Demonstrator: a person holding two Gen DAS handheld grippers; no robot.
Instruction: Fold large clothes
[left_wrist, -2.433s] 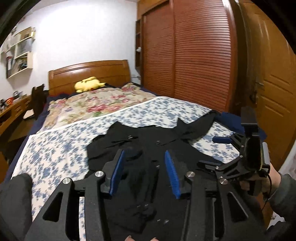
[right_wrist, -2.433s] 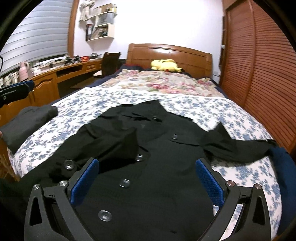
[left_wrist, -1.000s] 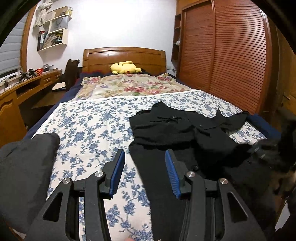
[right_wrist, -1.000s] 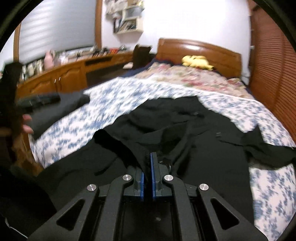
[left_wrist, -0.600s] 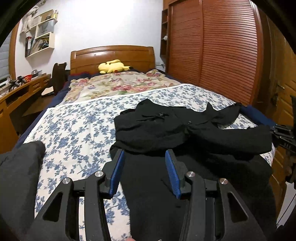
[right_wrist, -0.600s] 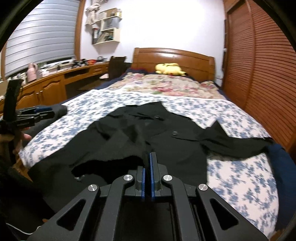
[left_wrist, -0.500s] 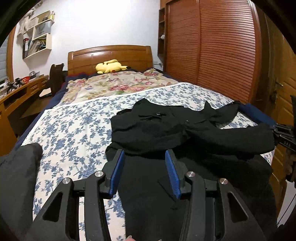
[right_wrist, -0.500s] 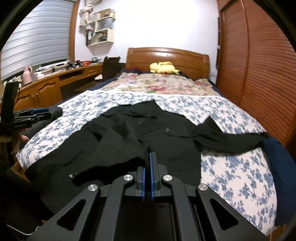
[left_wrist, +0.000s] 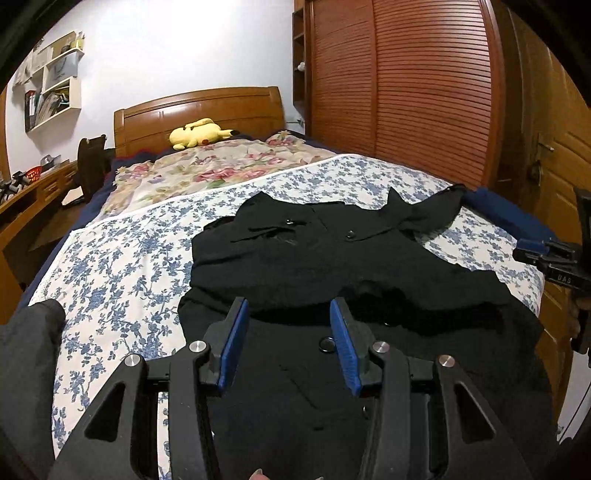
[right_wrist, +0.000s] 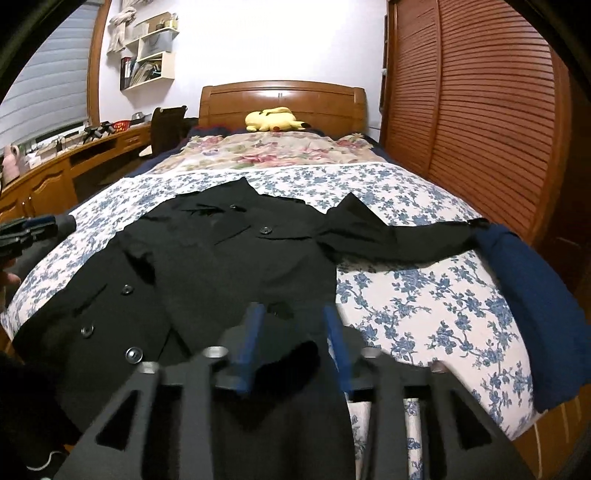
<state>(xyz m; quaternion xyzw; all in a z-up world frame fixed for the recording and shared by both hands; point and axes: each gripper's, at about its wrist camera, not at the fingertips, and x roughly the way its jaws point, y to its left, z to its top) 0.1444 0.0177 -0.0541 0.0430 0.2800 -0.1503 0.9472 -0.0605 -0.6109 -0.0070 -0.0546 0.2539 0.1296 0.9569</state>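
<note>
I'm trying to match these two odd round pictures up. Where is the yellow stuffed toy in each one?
Left wrist view: the yellow stuffed toy lies upper left of centre, at the head of the bed.
Right wrist view: the toy lies near top centre, same spot.
Shared landmark: the wooden headboard right behind it.

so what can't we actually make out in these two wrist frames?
- Right wrist: right gripper is motion-blurred; fingers apart, contact with the black coat unclear.
- Left wrist: coat hem hidden behind the left gripper and cut by the bottom edge.
- Left wrist: shelf contents too small.
- Right wrist: desk clutter too small.
</note>
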